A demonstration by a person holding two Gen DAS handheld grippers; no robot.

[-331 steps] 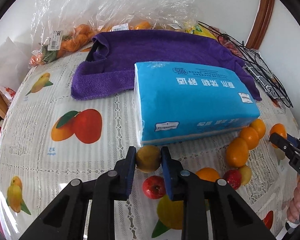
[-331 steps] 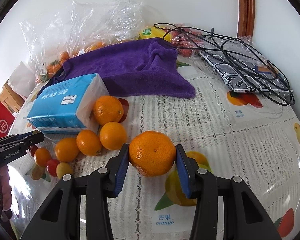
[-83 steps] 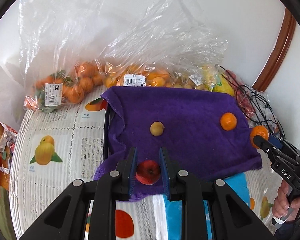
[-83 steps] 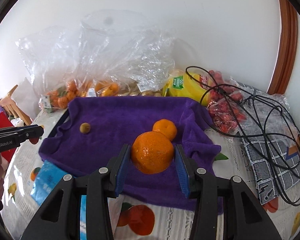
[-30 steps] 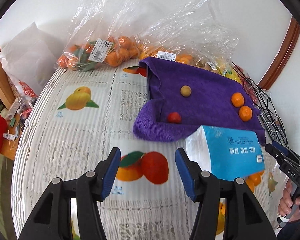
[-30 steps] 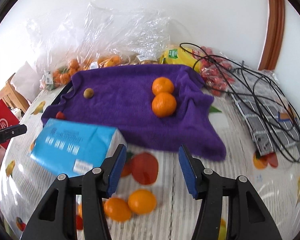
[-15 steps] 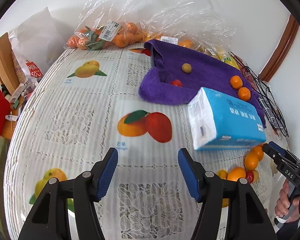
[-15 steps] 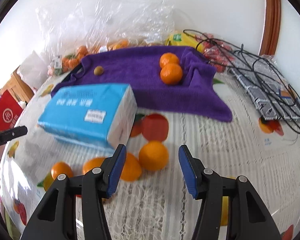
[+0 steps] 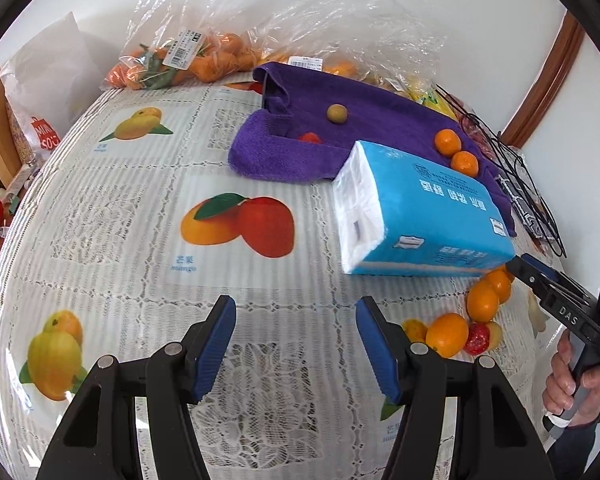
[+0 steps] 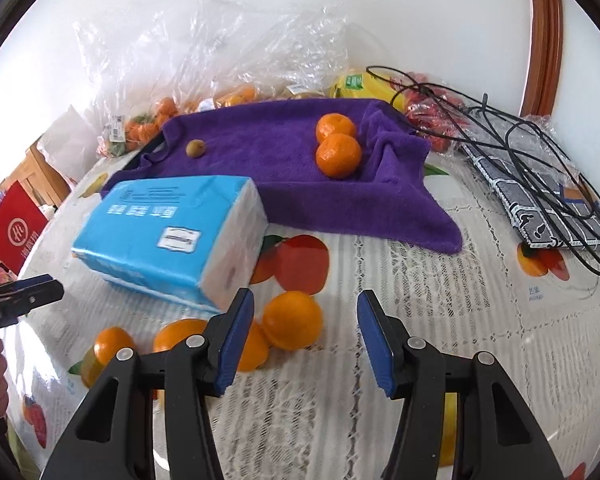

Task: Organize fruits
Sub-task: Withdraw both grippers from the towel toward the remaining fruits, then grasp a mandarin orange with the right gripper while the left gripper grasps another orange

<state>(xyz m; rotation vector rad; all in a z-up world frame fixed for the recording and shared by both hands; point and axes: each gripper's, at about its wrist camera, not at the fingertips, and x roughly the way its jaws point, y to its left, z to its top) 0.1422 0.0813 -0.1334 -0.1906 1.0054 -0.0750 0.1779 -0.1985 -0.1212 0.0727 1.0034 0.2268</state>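
Now both tongs stand open and empty: right gripper [image 10: 305, 334] hovers beside a loose mandarin [image 10: 293, 319] for pickup; left gripper [image 9: 296, 346] faces bare tablecloth [image 9: 140, 216], sorted fruit on the purple towel [image 9: 380, 128] beyond.

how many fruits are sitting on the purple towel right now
4: two oranges touching at the right, a small brownish fruit at the left, a red one near the towel's left fold.

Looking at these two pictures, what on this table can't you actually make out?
- Left wrist view: the red fruit on the purple towel is half hidden by a towel fold.
- Right wrist view: the oranges near the tissue pack are partly covered by the right gripper.
- Both views: the plastic bags crumple and glare, so their fruit cannot be counted.
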